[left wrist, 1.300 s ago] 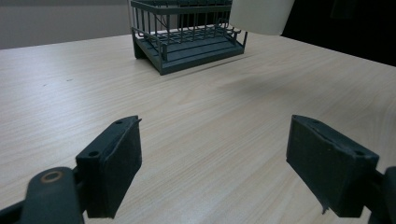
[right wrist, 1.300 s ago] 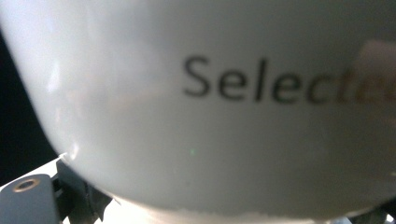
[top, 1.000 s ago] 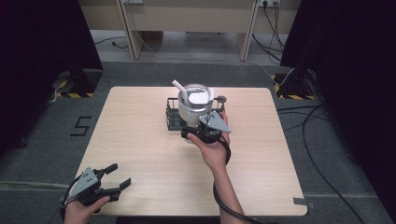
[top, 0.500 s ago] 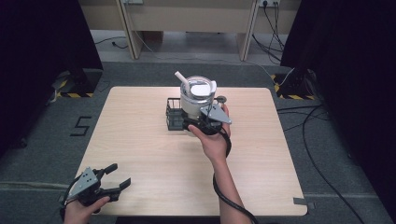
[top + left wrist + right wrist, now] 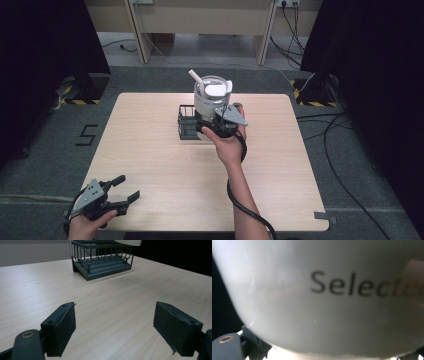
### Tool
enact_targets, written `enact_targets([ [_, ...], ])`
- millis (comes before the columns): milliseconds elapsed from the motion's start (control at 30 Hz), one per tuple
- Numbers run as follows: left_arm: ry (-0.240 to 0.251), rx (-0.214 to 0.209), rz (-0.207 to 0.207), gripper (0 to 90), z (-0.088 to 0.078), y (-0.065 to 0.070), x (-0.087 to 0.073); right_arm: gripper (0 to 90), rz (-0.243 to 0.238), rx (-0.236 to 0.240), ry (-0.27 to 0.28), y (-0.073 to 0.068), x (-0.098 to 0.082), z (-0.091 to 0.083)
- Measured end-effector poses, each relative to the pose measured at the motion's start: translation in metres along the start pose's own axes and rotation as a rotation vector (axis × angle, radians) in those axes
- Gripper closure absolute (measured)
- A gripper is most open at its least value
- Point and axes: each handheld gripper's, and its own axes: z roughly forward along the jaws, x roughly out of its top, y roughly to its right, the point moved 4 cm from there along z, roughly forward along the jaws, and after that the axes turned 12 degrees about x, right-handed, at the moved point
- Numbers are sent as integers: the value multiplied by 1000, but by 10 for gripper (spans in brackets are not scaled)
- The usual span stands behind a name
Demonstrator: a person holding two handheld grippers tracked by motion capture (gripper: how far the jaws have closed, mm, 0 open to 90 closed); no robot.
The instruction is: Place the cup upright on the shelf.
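We see the right claw (image 5: 216, 116) apparently clamped around a white container (image 5: 212, 98) above the wire basket (image 5: 187, 121) mid-desk (image 5: 150, 145), while the left claw (image 5: 122, 192) rests released at the near corner.

This looks like a lab or recording studio, not a home. A bare wooden table (image 5: 165, 150) stands alone on grey carpet (image 5: 45, 150), with black curtains (image 5: 45, 40) hanging on both sides. Yellow-and-black hazard tape (image 5: 75, 101) marks the floor by the far left corner, and a "5" (image 5: 86, 135) is taped down off the left edge. Cables (image 5: 345, 150) trail across the carpet at right, with wall sockets (image 5: 286, 3) behind.
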Motion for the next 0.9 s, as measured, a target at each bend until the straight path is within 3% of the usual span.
enact_targets([
  [900, 8, 3, -4, 174, 0, -1, 1, 106, 6, -27, 8, 14, 19, 16],
])
